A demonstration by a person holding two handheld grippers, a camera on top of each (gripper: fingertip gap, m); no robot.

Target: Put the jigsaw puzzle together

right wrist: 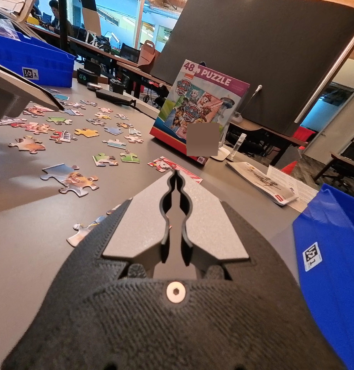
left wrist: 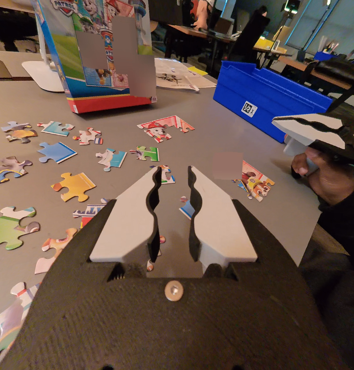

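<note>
Black ribbed tool [left wrist: 174, 170], grey fingers [left wrist: 132, 216], silver screw [left wrist: 173, 290]

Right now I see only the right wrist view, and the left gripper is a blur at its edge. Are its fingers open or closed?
Observer: Open. The left gripper shows a clear gap between its fingers, and nothing is gripped there.
Operator: What lies nearest its tips?
Observer: A small puzzle piece with green and blue on it, flat on the table and partly hidden behind one fingertip.
Operator: And by the other finger?
Observer: A blue-edged piece peeks out from beneath it.
</note>
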